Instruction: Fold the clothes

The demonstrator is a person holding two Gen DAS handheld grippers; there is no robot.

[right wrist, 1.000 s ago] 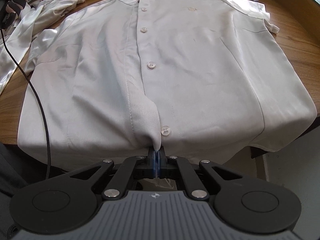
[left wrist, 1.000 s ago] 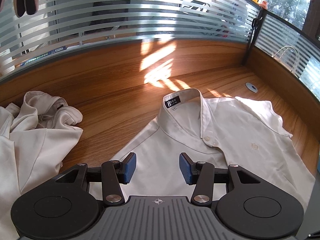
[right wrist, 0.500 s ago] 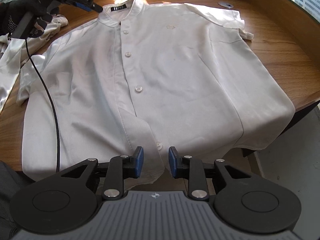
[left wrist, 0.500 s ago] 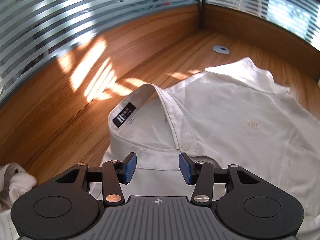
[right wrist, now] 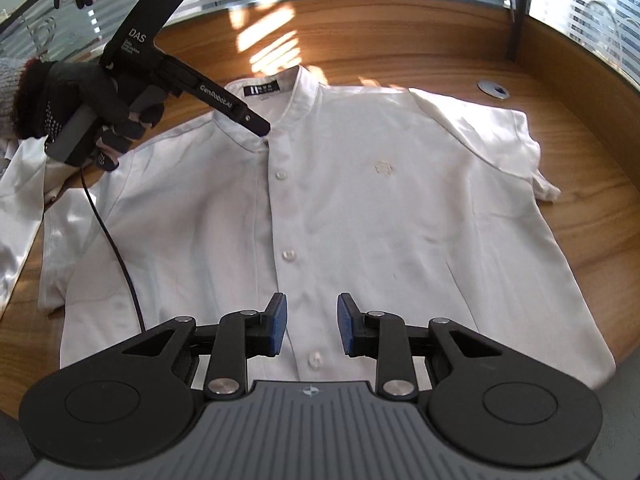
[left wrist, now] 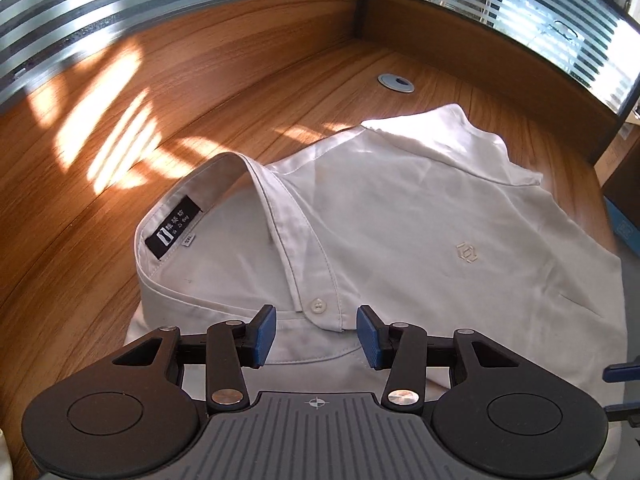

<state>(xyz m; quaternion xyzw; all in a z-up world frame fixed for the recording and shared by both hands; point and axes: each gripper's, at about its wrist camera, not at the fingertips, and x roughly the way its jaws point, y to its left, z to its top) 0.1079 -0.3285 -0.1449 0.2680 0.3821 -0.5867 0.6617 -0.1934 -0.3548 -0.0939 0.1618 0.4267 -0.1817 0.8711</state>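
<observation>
A white short-sleeved shirt (right wrist: 380,220) lies flat and buttoned on the wooden desk (left wrist: 120,200), collar at the far side. In the left wrist view my left gripper (left wrist: 316,334) hangs right at the collar (left wrist: 240,168). The collar's front with its top button (left wrist: 318,305) lies between the blue pads, which are closing and do not press on it. From the right wrist view the same left gripper (right wrist: 260,128), in a gloved hand (right wrist: 80,100), points down at the collar. My right gripper (right wrist: 312,328) hovers open over the lower button placket, holding nothing.
Another white garment (right wrist: 16,200) lies crumpled at the desk's left side. A black cable (right wrist: 116,248) trails from the left gripper across the shirt's left half. A round cable grommet (left wrist: 395,81) sits in the desk beyond the far sleeve. Striped glass partitions border the desk.
My right gripper let go of the shirt's hem, opened and lifted over the shirt. My left gripper swung right and down, closing in on the collar.
</observation>
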